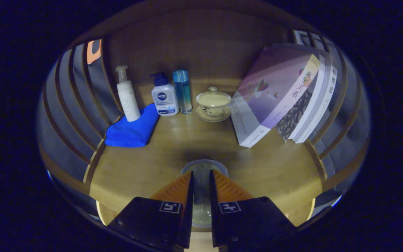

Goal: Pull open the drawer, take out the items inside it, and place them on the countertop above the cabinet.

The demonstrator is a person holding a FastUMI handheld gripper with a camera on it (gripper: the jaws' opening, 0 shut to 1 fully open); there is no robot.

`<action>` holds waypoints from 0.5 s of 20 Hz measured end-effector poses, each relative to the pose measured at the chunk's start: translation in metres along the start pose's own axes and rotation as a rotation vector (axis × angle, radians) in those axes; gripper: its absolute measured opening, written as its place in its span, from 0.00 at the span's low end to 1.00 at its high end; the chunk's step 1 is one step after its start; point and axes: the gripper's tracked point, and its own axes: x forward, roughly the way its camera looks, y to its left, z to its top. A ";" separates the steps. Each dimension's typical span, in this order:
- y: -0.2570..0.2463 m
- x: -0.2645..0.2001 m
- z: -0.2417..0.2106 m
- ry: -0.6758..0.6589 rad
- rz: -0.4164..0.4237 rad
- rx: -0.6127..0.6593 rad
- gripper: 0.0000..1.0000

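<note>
Two fingers of your gripper stand close together, clenched on a clear glass cup held between them, just above the near part of the wooden countertop. Far left, you see a blue cloth with a white pump bottle on it, then a second pump bottle and a slim blue bottle. A lidded teacup sits centre-far. Leaning books stand at the right.
</note>
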 end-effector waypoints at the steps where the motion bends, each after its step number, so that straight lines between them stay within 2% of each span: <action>1: 0.004 -0.001 0.000 -0.004 0.029 0.006 0.34; 3: 0.008 -0.005 0.000 -0.011 0.060 -0.008 0.48; 4: 0.009 -0.012 0.007 -0.058 0.066 -0.024 0.55; 8: 0.031 -0.057 0.025 -0.246 0.117 -0.080 0.65; 9: 0.037 -0.070 0.025 -0.279 0.136 -0.076 0.70; 10: 0.040 -0.085 0.025 -0.316 0.145 -0.081 0.80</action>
